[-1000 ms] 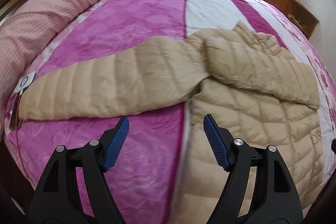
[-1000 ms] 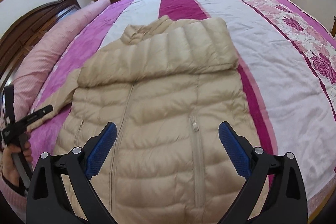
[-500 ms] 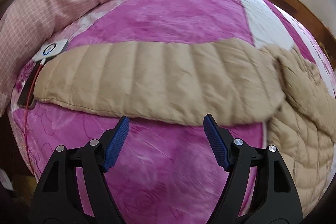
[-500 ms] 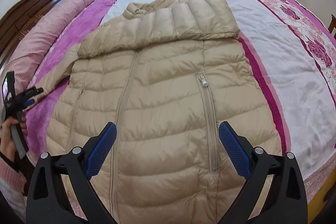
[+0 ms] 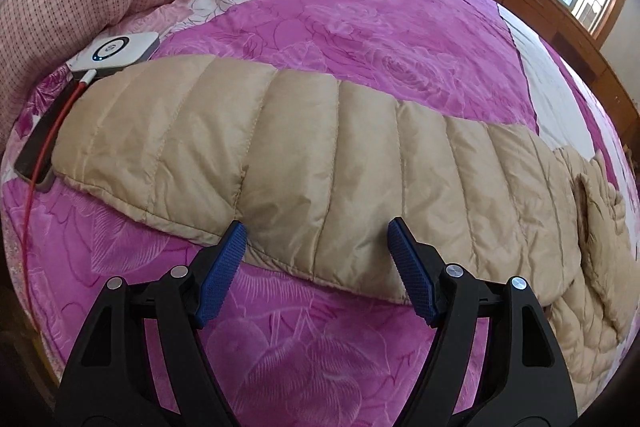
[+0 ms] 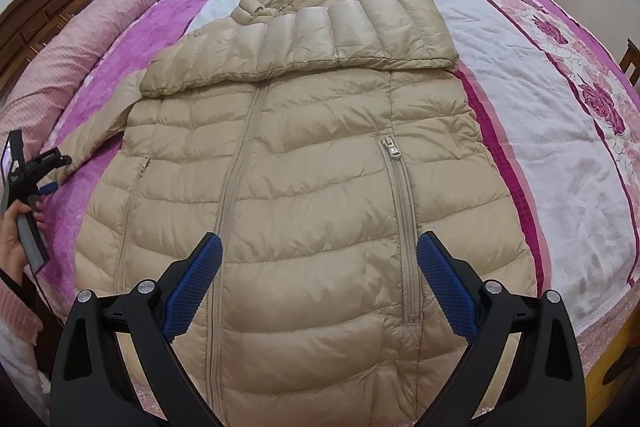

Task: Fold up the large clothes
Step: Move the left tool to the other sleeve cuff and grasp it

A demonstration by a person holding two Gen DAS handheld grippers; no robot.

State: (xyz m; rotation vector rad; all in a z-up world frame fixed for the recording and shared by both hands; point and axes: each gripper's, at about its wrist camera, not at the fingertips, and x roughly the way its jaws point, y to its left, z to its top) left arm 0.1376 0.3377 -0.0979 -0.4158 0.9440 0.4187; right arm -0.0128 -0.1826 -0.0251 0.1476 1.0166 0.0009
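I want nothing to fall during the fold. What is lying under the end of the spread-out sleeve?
The cuff of the sleeve covers part of a white device and a dark flat object with a red cable. How far they reach beneath is hidden.

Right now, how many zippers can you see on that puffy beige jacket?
3: the centre front zipper, the right-side pocket zipper, and the left-side pocket zipper. The folded sleeve may hide others.

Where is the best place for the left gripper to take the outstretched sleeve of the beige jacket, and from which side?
Probably the sleeve's near edge, approached from the bedside: it lies flat with that hem free, facing the open left gripper. Avoid the cuff, which overlaps a white device.
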